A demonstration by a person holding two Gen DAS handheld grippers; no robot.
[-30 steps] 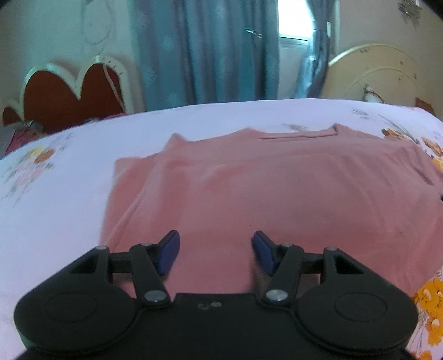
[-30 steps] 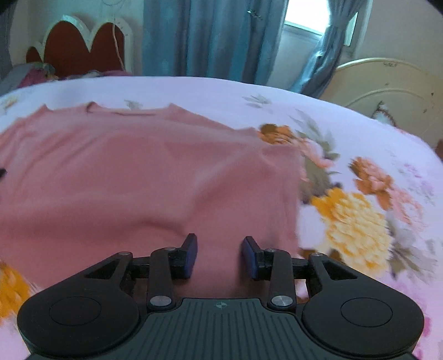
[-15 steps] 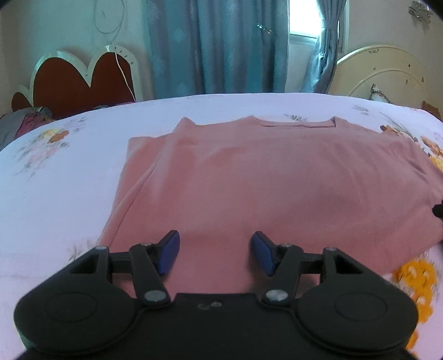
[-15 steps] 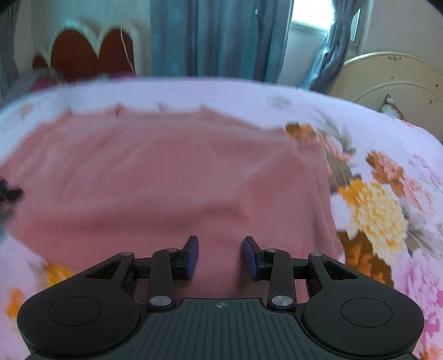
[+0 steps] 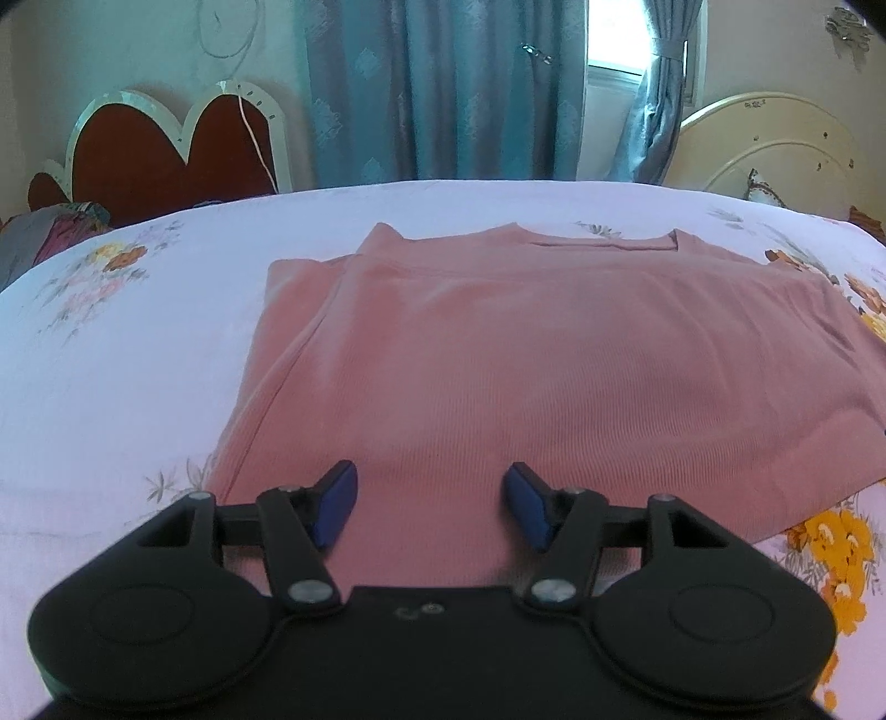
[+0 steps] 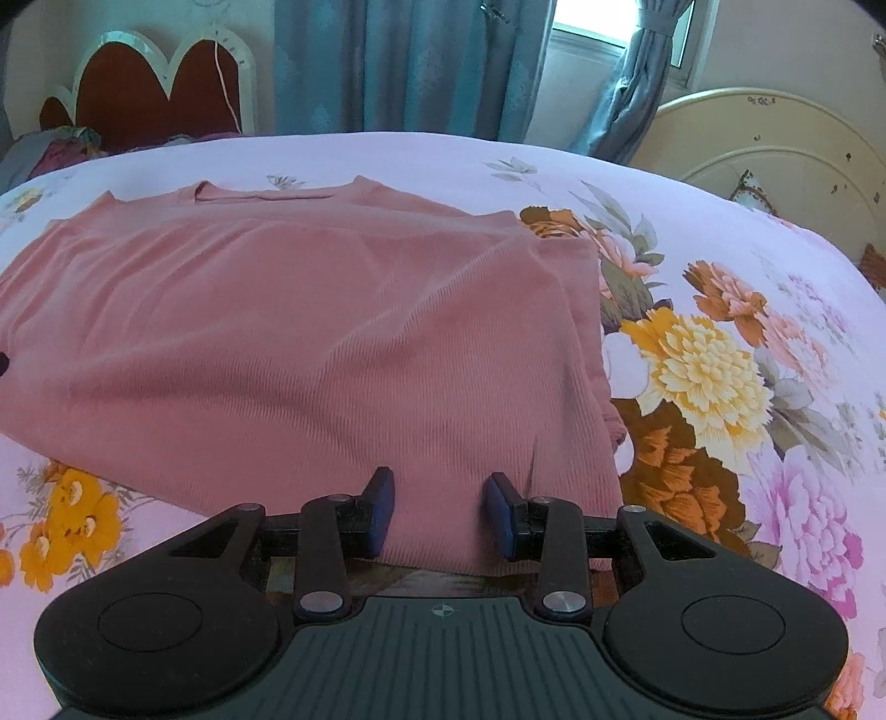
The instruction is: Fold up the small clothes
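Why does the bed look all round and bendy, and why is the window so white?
Both wrist views use fisheye lenses, so the bed curves like a dome. In the right wrist view the window is glaring white from daylight; the pink top looks sharp.

Pink shirt (image 5: 554, 376) of finely ribbed knit cloth, matt and soft-looking, with a stitched seam along the folded-in side. Bedsheet (image 5: 127, 354) of smooth woven cloth, pale lilac, printed with flowers, faintly sheeny. Left claw (image 5: 431, 507) and right claw (image 6: 441, 512) of matt black plastic with bright metal rivets; pads (image 5: 335, 509) of blue rubbery stuff, dull. Right claw's housing ridged. Curtains (image 5: 443, 94) of patterned blue cloth. Cream headboard (image 6: 775, 144) glossy, chipped.
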